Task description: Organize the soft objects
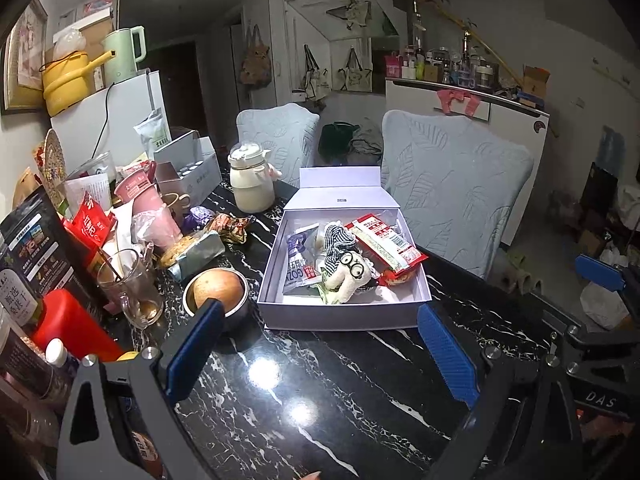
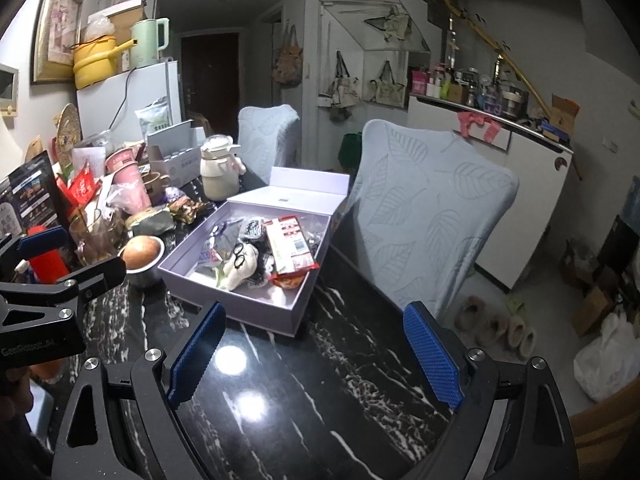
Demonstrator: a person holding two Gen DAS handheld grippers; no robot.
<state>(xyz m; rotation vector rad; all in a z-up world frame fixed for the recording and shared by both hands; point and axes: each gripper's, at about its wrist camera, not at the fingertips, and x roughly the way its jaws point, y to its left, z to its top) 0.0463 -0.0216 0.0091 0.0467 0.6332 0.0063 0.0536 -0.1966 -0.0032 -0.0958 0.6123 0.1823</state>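
An open pale lilac box (image 1: 280, 312) (image 2: 200, 280) sits on the black marble table. Inside lie a white plush doll with glasses and a striped hat (image 1: 350, 270) (image 2: 240, 266), a red snack packet (image 1: 384, 246) (image 2: 289, 244) and a white pouch (image 1: 298, 264). My left gripper (image 1: 320, 348) is open and empty, hovering above the table in front of the box. My right gripper (image 2: 316, 354) is open and empty, also in front of the box, to the right of the left one. The left gripper's body shows at the left edge of the right wrist view (image 2: 44, 304).
Left of the box stand a steel bowl with a round fruit (image 1: 218, 292), a glass mug (image 1: 130, 288), a red container (image 1: 68, 324), a foil snack bag (image 1: 196, 250), pink cups (image 1: 148, 208) and a cream teapot (image 1: 252, 180). Two covered chairs (image 1: 452, 188) stand behind the table.
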